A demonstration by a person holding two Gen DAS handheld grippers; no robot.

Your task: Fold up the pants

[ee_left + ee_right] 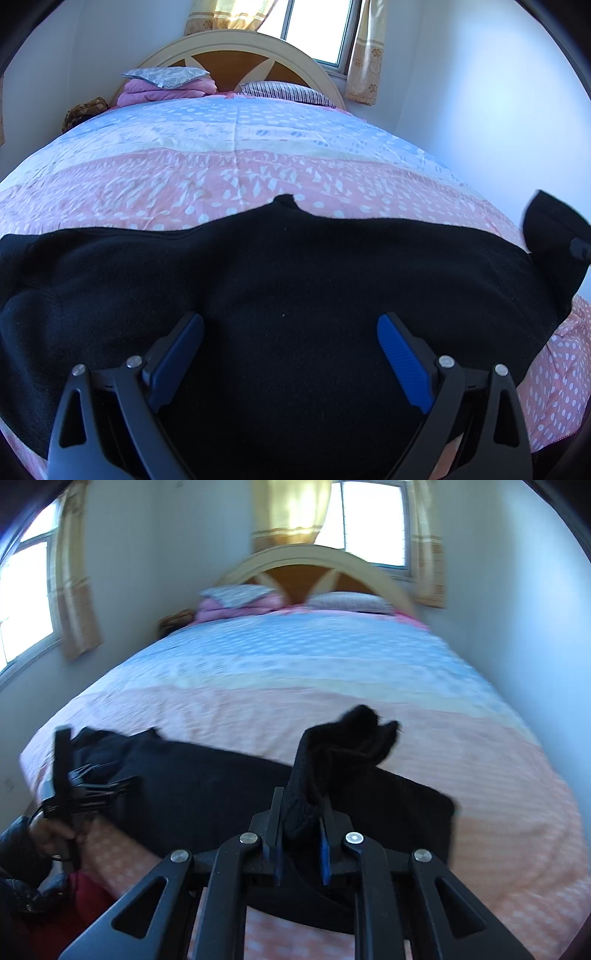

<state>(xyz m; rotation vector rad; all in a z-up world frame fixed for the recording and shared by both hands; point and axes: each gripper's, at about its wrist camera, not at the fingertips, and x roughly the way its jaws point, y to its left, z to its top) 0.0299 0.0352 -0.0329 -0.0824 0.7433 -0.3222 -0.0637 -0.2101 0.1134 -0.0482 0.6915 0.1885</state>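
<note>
Pants [295, 280] lay spread across the near end of the bed [236, 155]. Left gripper [290, 328] hovered over them, jaws wide. Right gripper [301, 823] pinched one lifted end of the fabric.

Both wrist views toward headboard [236, 48], seemingly.

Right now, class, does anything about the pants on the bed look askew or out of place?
Yes: one end of the black pants sticks up bunched in the shut right gripper, while the rest lies flat.
</note>
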